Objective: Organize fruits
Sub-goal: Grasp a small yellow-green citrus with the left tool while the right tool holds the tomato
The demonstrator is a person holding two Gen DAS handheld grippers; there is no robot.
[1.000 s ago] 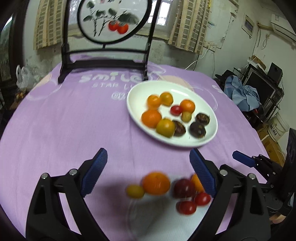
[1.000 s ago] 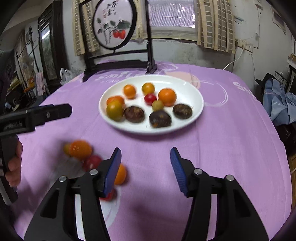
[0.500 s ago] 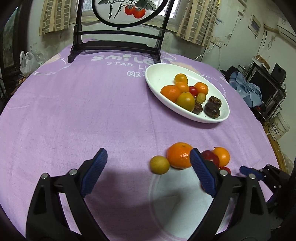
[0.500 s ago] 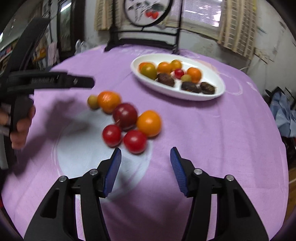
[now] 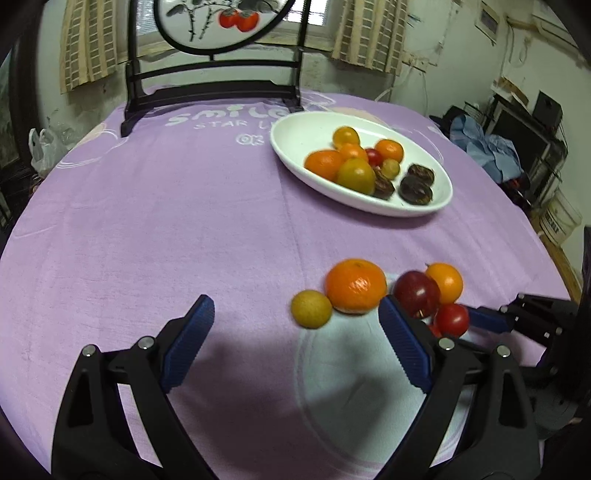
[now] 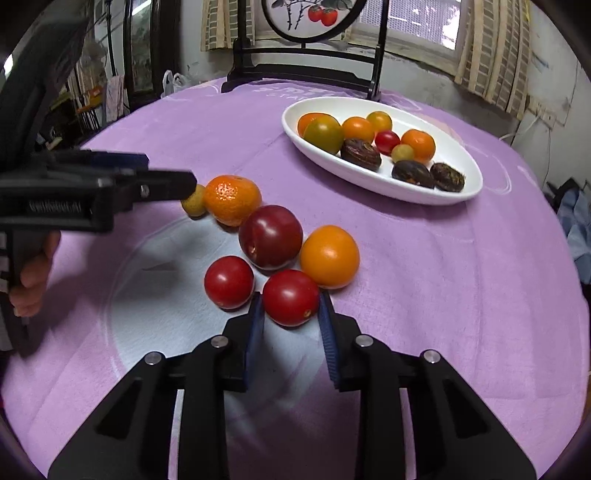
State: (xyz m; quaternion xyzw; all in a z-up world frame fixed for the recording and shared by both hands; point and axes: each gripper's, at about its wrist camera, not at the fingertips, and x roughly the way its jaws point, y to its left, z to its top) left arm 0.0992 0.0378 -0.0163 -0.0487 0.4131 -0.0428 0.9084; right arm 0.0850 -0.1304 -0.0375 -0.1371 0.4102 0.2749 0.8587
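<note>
Loose fruit lies on the purple tablecloth: a mandarin [image 6: 232, 199], a small yellow-green fruit [image 5: 311, 308], a dark red plum [image 6: 270, 236], an orange fruit [image 6: 329, 256] and two red tomatoes. My right gripper [image 6: 291, 314] has its blue pads touching either side of the nearer red tomato [image 6: 290, 297], which rests on the cloth. The other tomato [image 6: 229, 281] lies just left of it. My left gripper [image 5: 295, 328] is open and empty, near the yellow-green fruit and mandarin [image 5: 355, 285]. A white oval plate [image 6: 458, 192] holds several fruits farther back.
A black wooden stand with a round painted screen [image 5: 221, 22] stands at the table's far edge. The left gripper's body [image 6: 74, 192] and the hand holding it reach in from the left in the right wrist view. Clutter and furniture lie beyond the table on the right.
My right gripper moved in toward the loose fruit and closed its jaws around the nearer red tomato. My left gripper stayed open and shifted a little.
</note>
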